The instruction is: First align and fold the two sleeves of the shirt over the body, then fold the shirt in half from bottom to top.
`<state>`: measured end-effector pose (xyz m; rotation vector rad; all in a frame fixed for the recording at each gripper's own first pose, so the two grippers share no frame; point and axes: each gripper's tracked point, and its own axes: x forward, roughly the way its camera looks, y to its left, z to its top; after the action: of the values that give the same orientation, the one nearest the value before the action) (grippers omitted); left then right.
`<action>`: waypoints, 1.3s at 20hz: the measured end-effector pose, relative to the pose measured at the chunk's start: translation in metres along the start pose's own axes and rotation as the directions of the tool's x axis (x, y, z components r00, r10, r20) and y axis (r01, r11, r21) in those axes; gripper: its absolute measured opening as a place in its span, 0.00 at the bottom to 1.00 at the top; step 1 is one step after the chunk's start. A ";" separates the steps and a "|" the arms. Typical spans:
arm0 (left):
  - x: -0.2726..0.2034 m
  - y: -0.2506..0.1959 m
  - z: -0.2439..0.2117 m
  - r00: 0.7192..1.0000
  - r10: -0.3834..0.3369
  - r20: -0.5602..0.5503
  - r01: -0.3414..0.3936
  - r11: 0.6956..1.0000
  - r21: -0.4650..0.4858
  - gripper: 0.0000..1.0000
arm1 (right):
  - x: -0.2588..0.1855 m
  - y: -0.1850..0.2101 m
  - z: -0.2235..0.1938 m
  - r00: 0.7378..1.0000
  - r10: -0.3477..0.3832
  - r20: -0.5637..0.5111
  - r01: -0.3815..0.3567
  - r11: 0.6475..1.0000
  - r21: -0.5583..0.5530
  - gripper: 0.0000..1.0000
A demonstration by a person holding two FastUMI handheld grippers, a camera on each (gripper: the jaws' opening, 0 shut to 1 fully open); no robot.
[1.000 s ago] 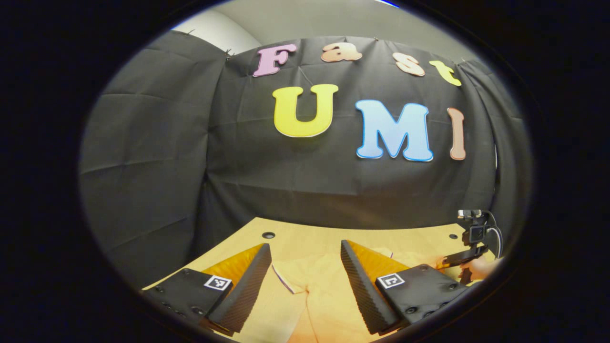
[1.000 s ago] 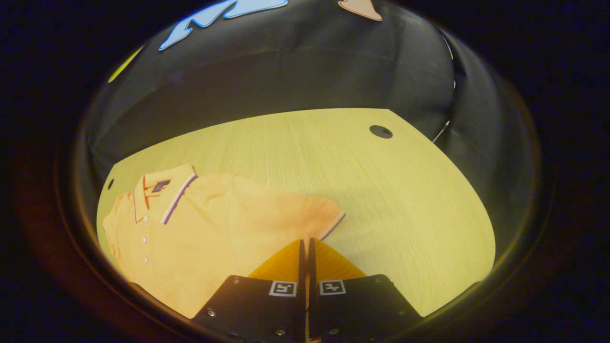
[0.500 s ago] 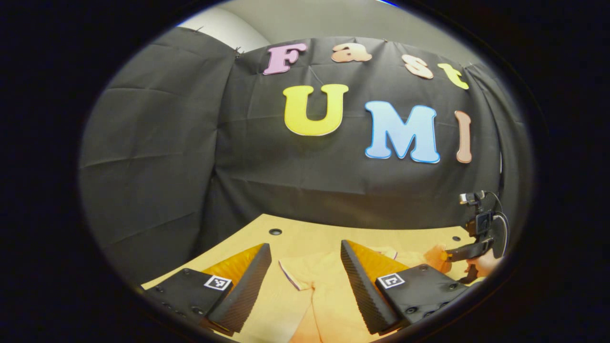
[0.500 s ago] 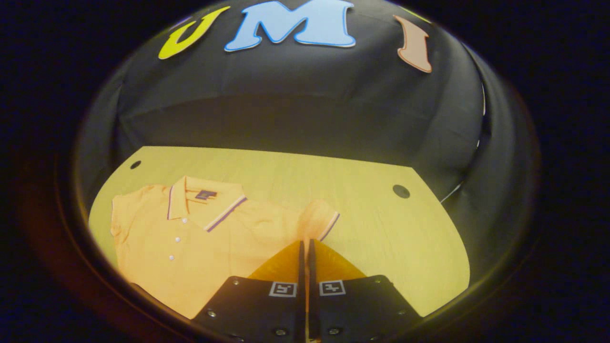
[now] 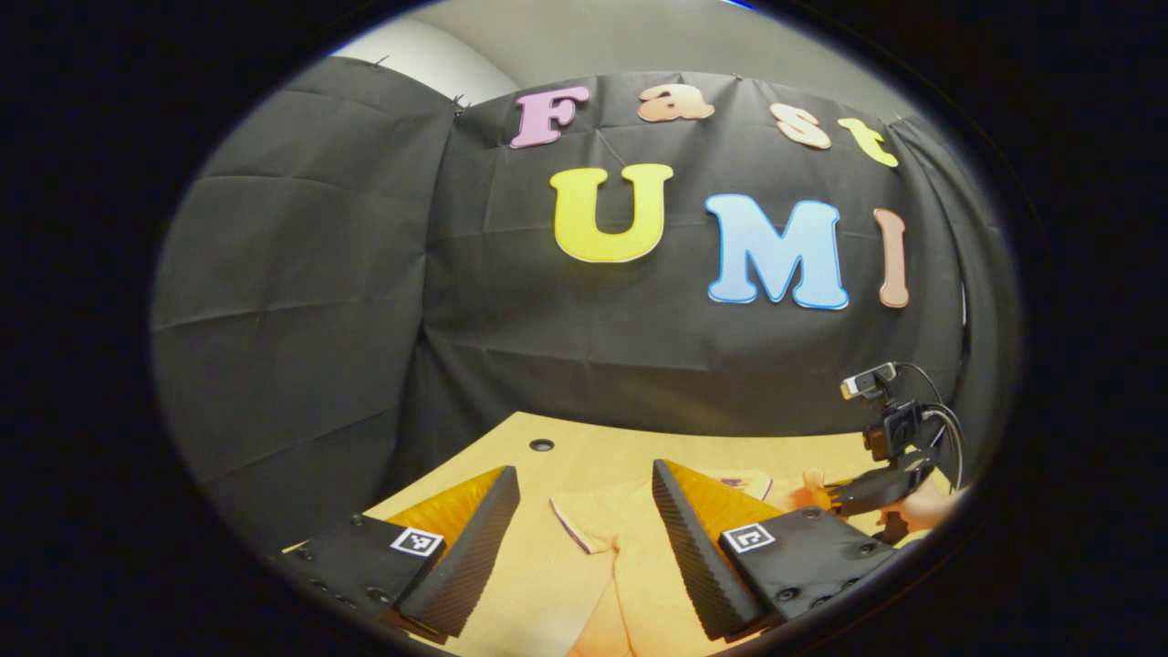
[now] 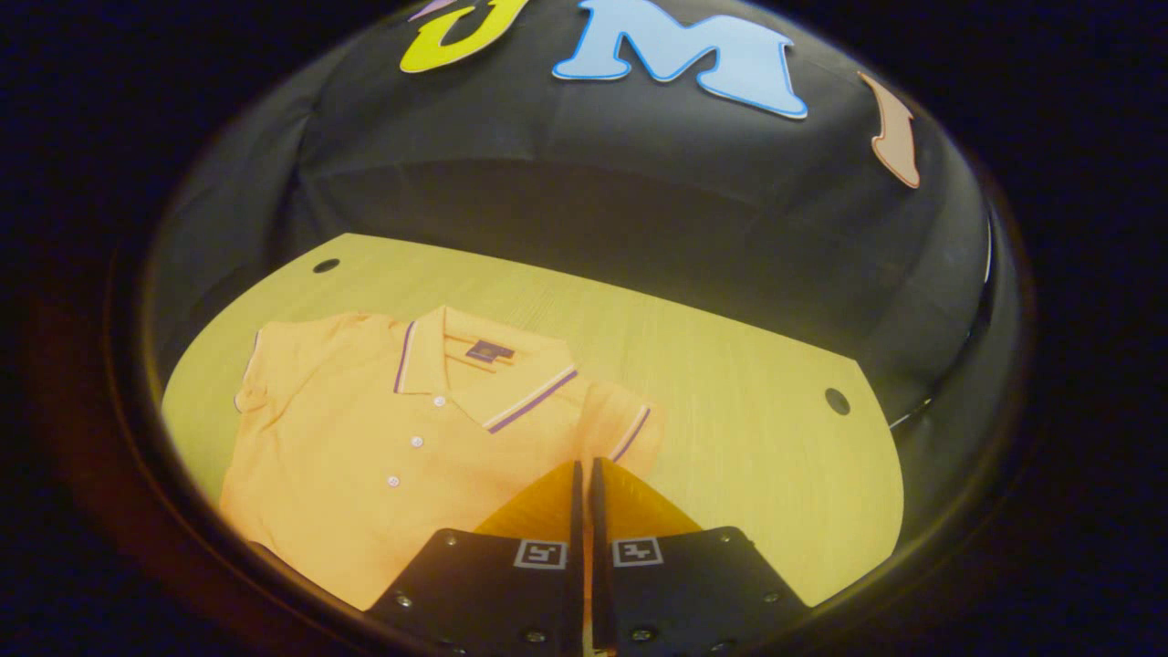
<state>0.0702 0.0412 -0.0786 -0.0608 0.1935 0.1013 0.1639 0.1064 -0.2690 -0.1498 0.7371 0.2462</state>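
An orange short-sleeved polo shirt (image 6: 392, 456) with purple-and-white striped trim on collar and cuffs is seen spread face up on a pale wooden table (image 6: 748, 438), filling the lower left of the right gripper view. Its collar (image 6: 484, 365) lies toward the upper centre, with a row of white buttons below it. The right gripper (image 6: 584, 474) is seen at the bottom centre with its two fingers pressed together, and the right-hand sleeve (image 6: 620, 424) is lifted and bunched just above their tips; a pinch of its cloth appears to be held, though the contact itself is hidden.

In the left gripper view the left gripper (image 5: 584, 497) is held wide apart above the shirt (image 5: 620, 547), with nothing between its fingers. At the lower right of that view the other gripper (image 5: 876, 488) is seen with orange cloth at its tip.
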 end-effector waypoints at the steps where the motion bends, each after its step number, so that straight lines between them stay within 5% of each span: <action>1: 0.000 0.001 0.000 1.000 0.007 -0.002 -0.007 1.000 -0.003 0.94 | 0.002 0.004 -0.003 1.000 0.003 -0.011 -0.003 1.000 -0.007 0.04; 9: 0.006 0.010 -0.015 1.000 0.014 -0.023 -0.014 1.000 -0.021 0.94 | 0.007 0.021 -0.014 0.997 0.039 -0.069 -0.039 0.999 0.002 0.10; 15: 0.027 0.003 -0.022 0.998 -0.048 -0.030 0.047 0.998 -0.031 0.94 | -0.012 0.030 -0.005 0.998 0.048 -0.037 -0.049 0.999 -0.014 0.43; 17: 0.036 -0.001 -0.025 0.997 -0.074 -0.031 0.073 0.997 -0.033 0.94 | -0.023 0.034 0.000 0.999 0.049 -0.019 -0.049 0.999 -0.008 0.59; 18: 0.043 -0.001 -0.027 0.996 -0.088 -0.034 0.087 0.996 -0.032 0.94 | -0.029 0.036 0.003 0.999 0.047 -0.009 -0.047 0.999 -0.004 0.76; 20: 0.055 -0.002 -0.034 0.993 -0.115 -0.042 0.113 0.993 -0.033 0.94 | -0.045 0.039 0.009 0.999 0.030 0.018 -0.030 1.000 -0.001 0.86; 26: 0.104 0.003 -0.063 0.980 -0.174 -0.093 0.172 0.985 -0.031 0.95 | -0.105 0.052 0.035 0.990 -0.019 0.139 0.019 1.000 0.002 0.93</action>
<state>0.1592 0.0496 -0.1602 -0.1051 0.2820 -0.0732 0.0973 0.1462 -0.1748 -0.1370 0.5973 0.2358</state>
